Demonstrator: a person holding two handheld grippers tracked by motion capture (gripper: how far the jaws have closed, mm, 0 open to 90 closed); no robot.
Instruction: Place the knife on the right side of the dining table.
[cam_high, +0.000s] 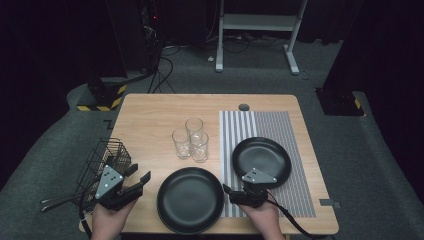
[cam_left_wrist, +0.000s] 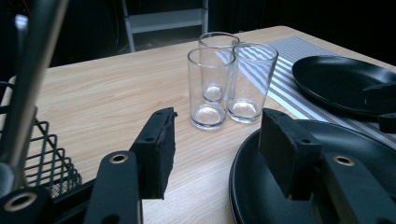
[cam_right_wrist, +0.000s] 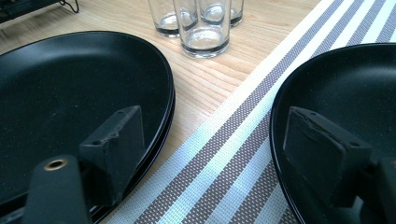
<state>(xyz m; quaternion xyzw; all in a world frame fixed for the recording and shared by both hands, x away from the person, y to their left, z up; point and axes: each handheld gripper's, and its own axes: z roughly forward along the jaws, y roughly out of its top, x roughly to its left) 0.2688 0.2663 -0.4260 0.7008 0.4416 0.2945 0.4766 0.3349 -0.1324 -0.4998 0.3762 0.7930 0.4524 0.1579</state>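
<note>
Status: looks like a place setting, roughly a third done by my read

- Far plate (cam_high: 267, 155) sits flat on the striped placemat (cam_high: 280, 125), near its middle. That step looks finished
- Right gripper (cam_right_wrist: 212, 114) hovers low over the mat's left stripes, in the gap between the two plates. Jaws spread wide, nothing between them, pads clear of both rims. I read this as having let go of the far plate
- Near plate (cam_high: 190, 200) is on bare desk (cam_high: 150, 115) at the front edge, just left of the mat and not on it. The right gripper view shows a doubled rim, so probably two plates stacked; can't be sure
- Left gripper (cam_high: 138, 173) is off the desk surface, between the wire basket (cam_high: 102, 160) and the near plate. Jaws open and empty

Likely left: glass and cutlery to the setting, maybe the near plate as well

Around / in the way:
- Three glasses (cam_high: 192, 140) stand upright in a tight cluster mid-desk, touching or nearly so. Picking one without knocking its neighbours is the awkward bit
- Cutlery (cam_high: 57, 201) lies in the basket at the desk's front left corner, handles sticking out to the left
- Near plate's rim sits just beside the right gripper's left jaw, so little room for sideways moves
- Rest of the mat is free
</note>
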